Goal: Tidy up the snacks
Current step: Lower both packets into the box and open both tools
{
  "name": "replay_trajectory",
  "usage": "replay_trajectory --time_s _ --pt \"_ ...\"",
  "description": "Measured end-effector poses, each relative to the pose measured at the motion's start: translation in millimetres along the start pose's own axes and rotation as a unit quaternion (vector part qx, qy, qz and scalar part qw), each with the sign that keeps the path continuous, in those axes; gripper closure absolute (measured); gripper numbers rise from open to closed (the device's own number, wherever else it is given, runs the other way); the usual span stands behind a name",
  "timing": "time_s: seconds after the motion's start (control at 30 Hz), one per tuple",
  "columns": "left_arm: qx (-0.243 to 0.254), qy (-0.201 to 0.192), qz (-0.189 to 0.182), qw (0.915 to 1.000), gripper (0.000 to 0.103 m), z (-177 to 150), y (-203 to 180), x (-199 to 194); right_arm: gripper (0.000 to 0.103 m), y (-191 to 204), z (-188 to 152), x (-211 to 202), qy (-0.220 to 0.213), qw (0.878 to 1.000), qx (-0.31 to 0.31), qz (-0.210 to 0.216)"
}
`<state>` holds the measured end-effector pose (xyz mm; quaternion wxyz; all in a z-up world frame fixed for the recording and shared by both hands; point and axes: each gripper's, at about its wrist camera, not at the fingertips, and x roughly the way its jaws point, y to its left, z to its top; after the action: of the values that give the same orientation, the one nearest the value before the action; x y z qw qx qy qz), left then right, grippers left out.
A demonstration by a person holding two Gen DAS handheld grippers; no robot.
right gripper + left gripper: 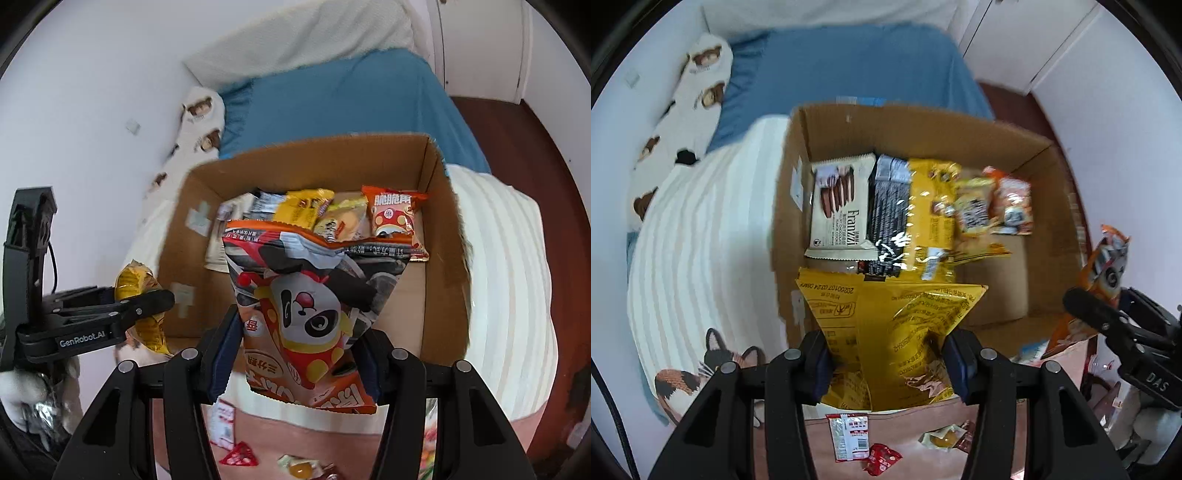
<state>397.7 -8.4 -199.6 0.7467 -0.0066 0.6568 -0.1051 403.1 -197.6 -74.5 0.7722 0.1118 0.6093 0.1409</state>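
My left gripper (886, 363) is shut on a yellow snack bag (897, 332) and holds it over the near edge of an open cardboard box (923, 122) on the bed. My right gripper (295, 363) is shut on an orange panda snack bag (310, 314), held in front of the same box (295, 158). The box holds a white Franzzi cookie pack (842, 206), a black pack (890, 206), a yellow pack (931, 214) and small orange packs (1012, 203). The right gripper with its orange bag shows at the right of the left wrist view (1108, 317). The left gripper with its yellow bag shows at the left of the right wrist view (144, 306).
The box rests on a striped white blanket (701, 229) over a blue bed (849, 62). Small loose snack packets (849, 435) lie on the pink surface (908, 421) below the grippers. A bear-print pillow (694, 96) lies along the wall. White cupboards (1034, 40) stand at the back right.
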Motion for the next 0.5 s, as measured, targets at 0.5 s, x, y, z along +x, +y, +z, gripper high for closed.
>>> replay_trajectory --time_s 0.5 --pt "-0.006 0.081 0.012 0.9966 0.028 13 -1 91 0.011 -45 -3 104 0.138 0.989 0.016 -0.056"
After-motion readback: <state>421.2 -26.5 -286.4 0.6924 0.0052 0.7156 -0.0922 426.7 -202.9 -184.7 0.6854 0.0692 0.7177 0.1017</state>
